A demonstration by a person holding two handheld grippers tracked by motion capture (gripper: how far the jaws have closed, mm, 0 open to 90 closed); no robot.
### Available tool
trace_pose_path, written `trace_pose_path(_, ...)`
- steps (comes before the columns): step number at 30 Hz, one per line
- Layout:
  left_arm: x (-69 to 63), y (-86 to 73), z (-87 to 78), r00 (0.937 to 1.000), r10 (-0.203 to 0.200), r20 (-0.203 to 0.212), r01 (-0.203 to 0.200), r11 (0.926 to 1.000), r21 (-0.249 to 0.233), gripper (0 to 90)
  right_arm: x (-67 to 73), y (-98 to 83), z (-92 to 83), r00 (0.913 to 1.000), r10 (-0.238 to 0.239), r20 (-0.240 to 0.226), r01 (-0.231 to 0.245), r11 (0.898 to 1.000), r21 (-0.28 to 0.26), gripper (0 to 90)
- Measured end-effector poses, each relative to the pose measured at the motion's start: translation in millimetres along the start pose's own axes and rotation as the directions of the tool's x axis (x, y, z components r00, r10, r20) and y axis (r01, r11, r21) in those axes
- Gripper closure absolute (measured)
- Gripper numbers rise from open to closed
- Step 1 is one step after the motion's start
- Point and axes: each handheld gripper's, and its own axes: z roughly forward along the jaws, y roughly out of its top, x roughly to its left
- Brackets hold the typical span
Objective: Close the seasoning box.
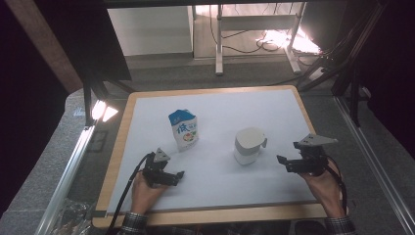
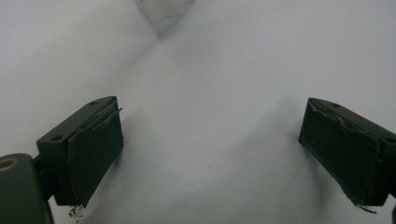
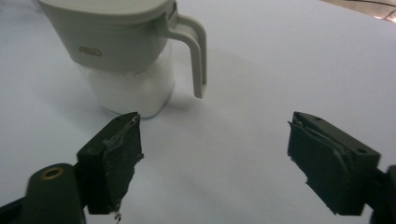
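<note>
My right gripper (image 3: 215,158) has its jaws wide apart, holding nothing. The white plastic jug with a lid and handle (image 3: 128,56) stands just ahead of it on the white table sheet (image 1: 220,181). I think grabbing it comes next. My left gripper (image 2: 210,154) is empty too.

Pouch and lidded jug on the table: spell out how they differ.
The pouch is a soft blue-and-white printed bag with a pinched top; the jug is rigid, plain and pale, with a flat lid and side handle. The pouch stands nearer the left gripper, the jug nearer the right gripper. Both stand upright, untouched.
</note>
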Motion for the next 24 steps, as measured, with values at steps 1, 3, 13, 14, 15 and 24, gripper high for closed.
trace_pose_path(1,0.0,0.0,0.0,1.0000,0.000,0.000,0.000,1.0000,0.000,6.1,-0.3,-2.2,0.4,1.0000,0.003,0.001,-0.003,1.000,-0.002,14.6)
trace_pose_path(3,0.0,0.0,0.0,1.0000,0.000,0.000,0.000,1.0000,0.000,6.1,-0.3,-7.1,1.5,0.9999,0.012,0.007,-0.012,1.000,-0.003,12.4)
trace_pose_path(13,0.0,0.0,-0.1,1.0000,0.000,0.000,0.000,1.0000,0.000,6.1,5.9,-28.8,17.9,1.0000,0.003,0.008,-0.003,0.999,0.038,6.5)
trace_pose_path(14,0.1,0.0,0.0,1.0000,0.001,0.000,-0.001,1.0000,-0.001,6.2,6.6,-30.6,20.0,1.0000,0.001,0.009,-0.001,0.999,0.043,6.4)
trace_pose_path(15,0.1,0.0,0.0,1.0000,0.000,0.000,0.000,1.0000,-0.001,6.1,7.2,-32.0,21.6,1.0000,0.002,0.010,-0.002,0.999,0.048,6.2)
trace_pose_path(24,0.1,0.1,0.0,1.0000,0.000,0.000,0.000,1.0000,-0.001,6.2,9.9,-48.3,37.8,0.9997,0.009,0.022,-0.011,0.996,0.085,4.9)
